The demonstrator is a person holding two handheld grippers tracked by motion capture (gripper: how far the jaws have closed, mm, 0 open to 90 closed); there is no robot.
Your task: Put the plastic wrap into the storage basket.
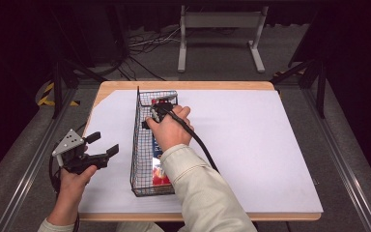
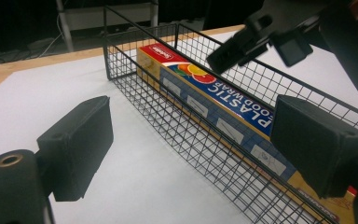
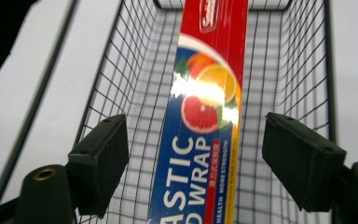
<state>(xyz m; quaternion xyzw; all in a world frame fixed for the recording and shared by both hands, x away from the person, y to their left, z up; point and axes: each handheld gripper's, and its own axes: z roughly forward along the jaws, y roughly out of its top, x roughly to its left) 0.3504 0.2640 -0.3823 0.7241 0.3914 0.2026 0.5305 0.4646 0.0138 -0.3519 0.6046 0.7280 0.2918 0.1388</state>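
my right tongs spread wide over box, pinching nothing. box lies flat in basket. left tongs spread, idle beside basket. risk: jaw snags wire on lift, drags basket. right gripper view reads label; high view hides it under hand.

The long box lying in the wire basket carries white capitals on a blue band: "PLASTIC" and "FOOD WRAP" in the left gripper view, "ASTIC" and "WRAP" in the right gripper view. Smaller white print beside them reads "HEALTH MORE STRENGTH". A white brand word on the red end of the box is too blurred to read.
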